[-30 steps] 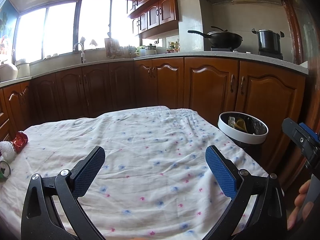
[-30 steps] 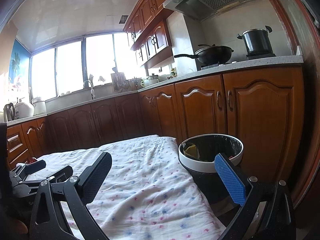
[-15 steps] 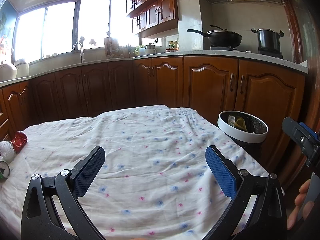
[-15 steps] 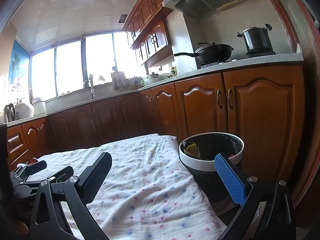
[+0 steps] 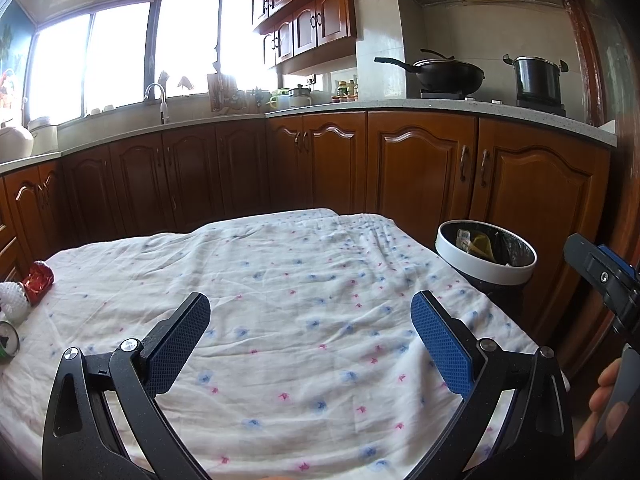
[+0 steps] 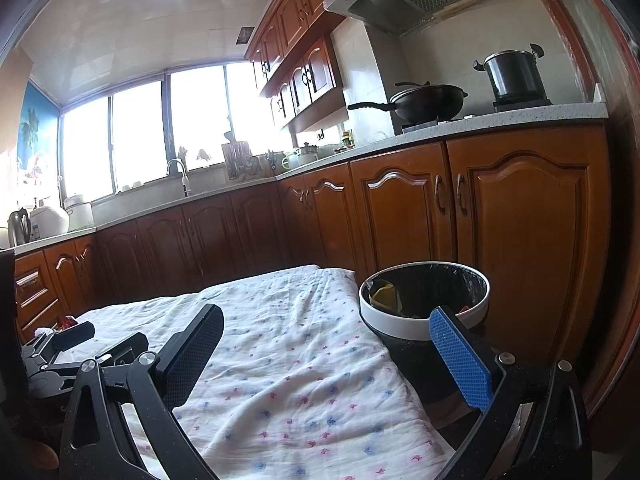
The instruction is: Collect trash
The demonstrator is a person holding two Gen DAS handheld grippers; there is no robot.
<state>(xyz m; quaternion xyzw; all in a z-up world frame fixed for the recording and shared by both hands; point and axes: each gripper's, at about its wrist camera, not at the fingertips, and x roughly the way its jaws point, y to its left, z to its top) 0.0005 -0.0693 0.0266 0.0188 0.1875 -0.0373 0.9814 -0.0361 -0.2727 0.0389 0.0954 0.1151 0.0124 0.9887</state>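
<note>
Left wrist view: my left gripper (image 5: 310, 334) is wide open and empty, as is my right gripper (image 6: 328, 350). Trash (image 5: 24, 296) lies at the table's (image 5: 280, 280) left edge; bin (image 5: 485, 254) beside the right edge. I should reach left, low, and grip one piece firmly.

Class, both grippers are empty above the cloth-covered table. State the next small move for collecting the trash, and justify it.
Probably swing the open left gripper left toward the crumpled red wrapper at the cloth's left edge, beside a white spiky ball. The white-rimmed black bin already holds litter, and the right gripper, open too, sits near that bin.
</note>
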